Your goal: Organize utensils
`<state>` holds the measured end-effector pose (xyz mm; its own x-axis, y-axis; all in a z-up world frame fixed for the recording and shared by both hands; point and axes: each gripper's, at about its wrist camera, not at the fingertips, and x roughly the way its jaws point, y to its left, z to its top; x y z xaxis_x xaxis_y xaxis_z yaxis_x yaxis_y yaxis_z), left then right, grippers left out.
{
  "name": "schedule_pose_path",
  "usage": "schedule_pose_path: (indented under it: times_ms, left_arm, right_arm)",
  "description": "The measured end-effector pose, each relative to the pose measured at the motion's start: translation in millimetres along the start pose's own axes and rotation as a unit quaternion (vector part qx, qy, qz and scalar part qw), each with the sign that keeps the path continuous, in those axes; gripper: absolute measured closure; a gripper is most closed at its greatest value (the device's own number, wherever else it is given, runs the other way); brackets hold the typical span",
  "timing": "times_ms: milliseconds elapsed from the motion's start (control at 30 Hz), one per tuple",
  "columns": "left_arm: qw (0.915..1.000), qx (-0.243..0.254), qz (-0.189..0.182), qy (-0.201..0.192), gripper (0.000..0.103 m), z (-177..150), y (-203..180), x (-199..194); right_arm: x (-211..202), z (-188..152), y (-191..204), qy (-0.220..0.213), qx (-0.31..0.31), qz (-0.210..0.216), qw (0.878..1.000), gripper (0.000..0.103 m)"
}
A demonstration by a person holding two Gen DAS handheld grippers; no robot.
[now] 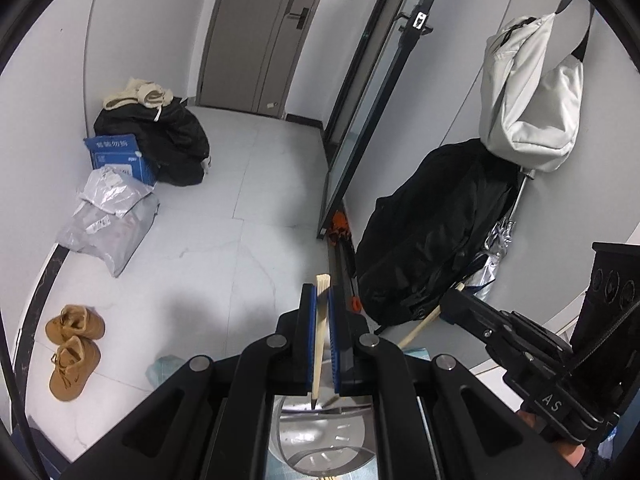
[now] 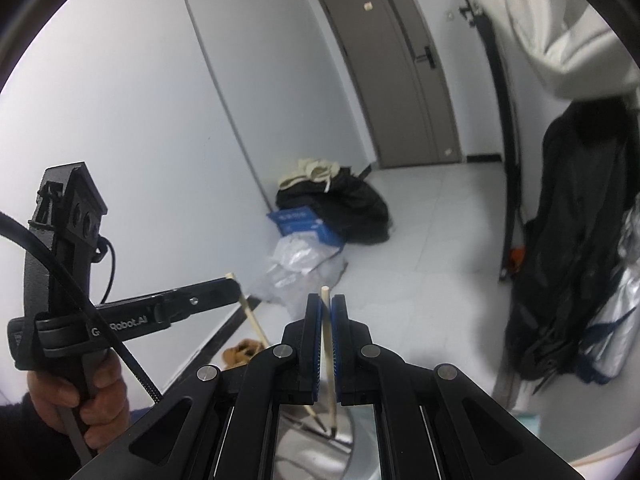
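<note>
My left gripper is shut on a pale wooden chopstick, whose dark tip points down into a shiny perforated metal utensil holder just below. My right gripper is shut on a second chopstick, which also reaches down into the same holder. In the left wrist view the right gripper comes in from the right with its chopstick slanting down. In the right wrist view the left gripper comes in from the left with its chopstick. The two tips nearly meet inside the holder.
A person's hand grips the left tool's handle. On the pale tiled floor lie tan shoes, grey parcels, a blue box and a dark clothes pile. A black jacket and a white bag hang at right.
</note>
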<state>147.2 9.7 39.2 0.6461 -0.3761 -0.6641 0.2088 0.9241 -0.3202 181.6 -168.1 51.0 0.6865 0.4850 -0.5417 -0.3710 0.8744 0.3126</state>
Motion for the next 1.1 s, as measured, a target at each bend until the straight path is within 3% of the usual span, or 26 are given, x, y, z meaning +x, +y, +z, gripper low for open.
schedule_pose_path:
  times_ms: [133,200,333,400,467,667,1000,1100]
  left_arm:
    - [0.9995,-0.030,0.006,0.010,0.096,-2,9,0]
    - [0.9989,-0.043,0.017,0.012,0.084,-3,13,-4]
    - [0.9982,-0.050,0.033,0.000,0.069,-12,15,-19]
    - [0.9975,-0.056,0.042,-0.009,0.051,-17,14,-28]
    - [0.9963,-0.063,0.053,-0.023,0.041,-22,13,-41]
    - [0.9918,-0.048,0.096,-0.069,0.021,-42,-8,-76]
    - [0.9841,-0.018,0.126,-0.124,0.002,-83,-32,-119]
    - [0.9821,-0.013,0.133,-0.133,0.001,-95,-36,-125]
  right_arm:
    - [2,-6,-1,0.018,0.006,0.013,1.000,0.094]
    - [-2,-9,-4,0.021,0.018,0.030,0.999,0.088]
    - [-23,-16,-8,0.011,0.034,0.025,0.999,0.085]
    - [-36,-17,-9,0.005,0.036,0.012,0.999,0.079]
    - [-51,-23,-9,-0.003,0.036,0.003,0.999,0.072]
    - [-102,-38,-6,-0.033,0.051,-0.022,0.998,0.051]
    - [-166,-69,22,-0.080,0.045,-0.050,0.995,0.022]
    - [-177,-83,29,-0.090,0.033,-0.061,0.994,0.017]
